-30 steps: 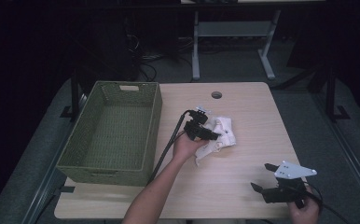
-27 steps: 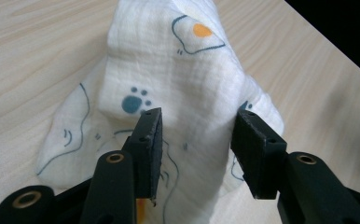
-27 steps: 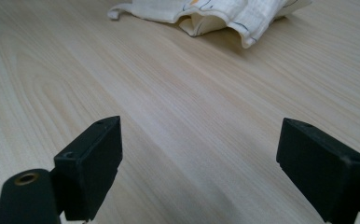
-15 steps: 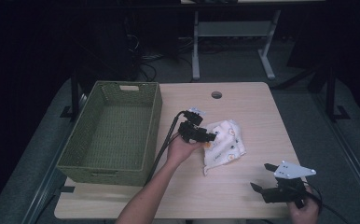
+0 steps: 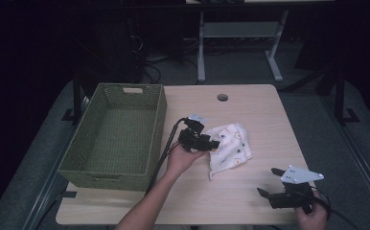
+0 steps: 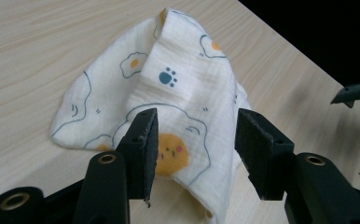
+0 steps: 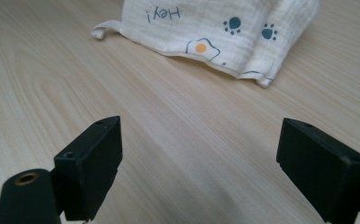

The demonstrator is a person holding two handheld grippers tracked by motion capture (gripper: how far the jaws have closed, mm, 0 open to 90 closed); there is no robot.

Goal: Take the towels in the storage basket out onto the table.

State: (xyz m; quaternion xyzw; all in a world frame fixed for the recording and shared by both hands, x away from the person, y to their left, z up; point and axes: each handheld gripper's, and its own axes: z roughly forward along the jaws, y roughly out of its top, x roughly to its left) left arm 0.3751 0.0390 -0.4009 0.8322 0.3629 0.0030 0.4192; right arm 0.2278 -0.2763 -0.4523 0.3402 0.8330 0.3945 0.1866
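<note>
A white cloth point(image 5: 231, 146) printed with fried eggs and paw marks lies crumpled on the wooden table point(image 5: 260, 110), right of the middle. My left gripper point(image 5: 213, 143) hovers at the cloth's left edge and points right at it. Its jaws have just been opening. In the left gripper view they stand apart point(image 6: 197, 140) over the cloth point(image 6: 183, 88), and neither pad presses on it. My right gripper point(image 5: 267, 181) rests near the front right corner, open with nothing in it. In the right gripper view its jaws point(image 7: 215, 158) point across bare wood towards the cloth point(image 7: 225, 28).
A green woven basket point(image 5: 159, 120) with nothing in it takes up the left side of the table. A round cable hole point(image 5: 222, 97) sits near the far edge. The left gripper's cable runs along the basket's right wall. Dark floor and a desk frame lie beyond.
The left gripper let go of the cloth and drew back a little to the left. The cloth dropped and spread flatter on the table. The right gripper stayed put.
</note>
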